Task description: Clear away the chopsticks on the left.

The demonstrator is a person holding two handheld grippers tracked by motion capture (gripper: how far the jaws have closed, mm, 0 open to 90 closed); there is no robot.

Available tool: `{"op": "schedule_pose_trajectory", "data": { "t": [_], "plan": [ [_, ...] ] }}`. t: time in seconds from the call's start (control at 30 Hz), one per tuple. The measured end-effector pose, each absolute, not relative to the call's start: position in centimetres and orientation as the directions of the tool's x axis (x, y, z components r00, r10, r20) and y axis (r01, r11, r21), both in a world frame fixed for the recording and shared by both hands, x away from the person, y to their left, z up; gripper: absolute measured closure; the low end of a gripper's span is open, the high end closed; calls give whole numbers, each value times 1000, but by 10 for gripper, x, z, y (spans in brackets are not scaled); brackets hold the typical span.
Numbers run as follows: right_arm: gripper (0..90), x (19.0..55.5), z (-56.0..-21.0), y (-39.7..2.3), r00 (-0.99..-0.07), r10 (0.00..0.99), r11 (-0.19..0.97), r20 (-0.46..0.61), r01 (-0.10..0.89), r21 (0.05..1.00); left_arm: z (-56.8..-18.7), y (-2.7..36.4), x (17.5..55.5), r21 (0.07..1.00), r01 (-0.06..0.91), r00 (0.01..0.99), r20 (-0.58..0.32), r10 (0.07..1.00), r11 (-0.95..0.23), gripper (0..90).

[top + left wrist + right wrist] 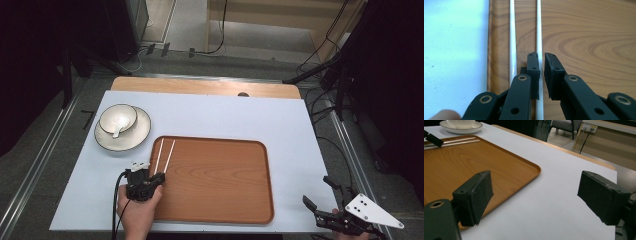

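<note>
Two white chopsticks (169, 154) lie side by side along the left edge of the wooden tray (215, 200). My left gripper (156, 173) is low over their near ends, held by a hand. In the left gripper view the right-hand chopstick (539, 30) runs in between the jaws, and my left gripper (542, 56) is shut on it with only a thin slit between the pads. The other chopstick (512, 37) lies free just left of it. My right gripper (316, 191) is off the tray at the table's near right corner, and in its own view my right gripper (534, 187) is wide open and holds nothing.
A white bowl (118, 117) holding a spoon (116, 131) stands on a dark-rimmed saucer (136, 137) left of the tray's far corner. The pale blue tabletop (225, 115) stretches behind and to the right of the tray. Cables and stands crowd the floor beyond the table.
</note>
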State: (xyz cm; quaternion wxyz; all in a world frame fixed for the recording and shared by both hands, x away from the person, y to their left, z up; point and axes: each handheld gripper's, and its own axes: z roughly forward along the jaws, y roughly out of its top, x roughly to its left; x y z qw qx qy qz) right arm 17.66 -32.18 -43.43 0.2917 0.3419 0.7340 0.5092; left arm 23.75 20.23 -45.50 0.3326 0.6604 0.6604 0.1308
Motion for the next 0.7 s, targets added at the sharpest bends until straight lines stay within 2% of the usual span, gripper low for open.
{"op": "schedule_pose_trajectory", "data": {
  "t": [0.5, 0.7],
  "plan": [
    [132, 177, -434, -322, -597, 798, 248, -80, 205, 947, -456, 206, 242, 597, 791, 81, -320, 944, 135, 842],
    [132, 177, -434, -323, -596, 800, 245, -76, 208, 947, -451, 209, 241, 609, 780, 95, -341, 935, 142, 752]
  ]
}}
